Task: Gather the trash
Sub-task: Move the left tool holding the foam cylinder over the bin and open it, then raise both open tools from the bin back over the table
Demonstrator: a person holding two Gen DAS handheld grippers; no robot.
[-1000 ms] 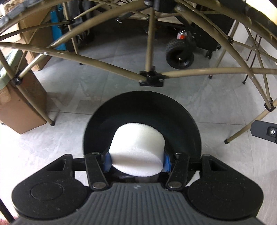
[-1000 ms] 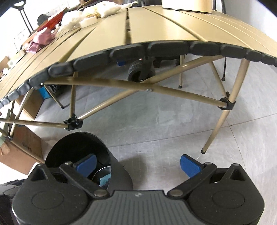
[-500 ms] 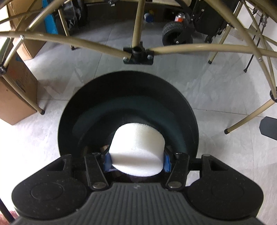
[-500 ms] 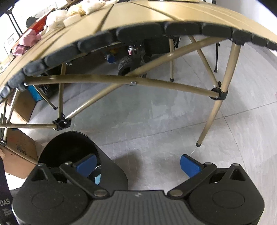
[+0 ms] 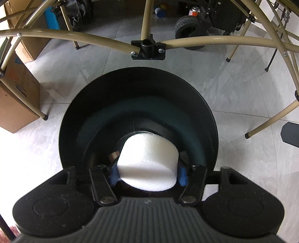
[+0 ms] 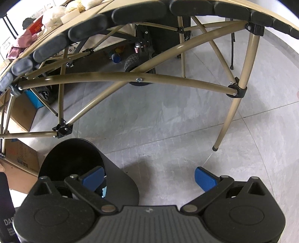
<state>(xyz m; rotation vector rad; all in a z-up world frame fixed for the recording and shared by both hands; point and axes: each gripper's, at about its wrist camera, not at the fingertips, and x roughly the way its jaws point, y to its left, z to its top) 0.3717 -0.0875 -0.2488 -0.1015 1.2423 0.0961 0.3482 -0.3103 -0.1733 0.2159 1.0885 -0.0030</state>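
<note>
A white foam cylinder [image 5: 149, 158] hangs between the blue pads of my left gripper [image 5: 148, 175], straight over the mouth of a round black bin [image 5: 138, 74] on the floor. The jaws are opening, but the pads still touch the foam's two sides. Bits of trash [image 5: 114, 155] show deep in the bin beside the foam. In the right wrist view the same bin [image 6: 119, 179] stands at lower left. My right gripper [image 6: 149, 179] is open and straddles its rim, left pad [image 6: 93, 177] over the mouth, right pad [image 6: 204, 179] over bare floor.
Tan tube legs and cross-braces of a folding table [image 6: 142, 79] arch over and behind the bin. A cardboard box [image 5: 16, 104] stands to the left, and a wheeled black cart [image 5: 188, 31] behind the frame. Soft items lie on the tabletop [image 6: 56, 16]. Grey tiled floor [image 6: 177, 121] lies to the right.
My left gripper has sunk toward the bin, which now fills more of its view, and its pads have spread slightly. The right gripper has stayed open beside the bin.
</note>
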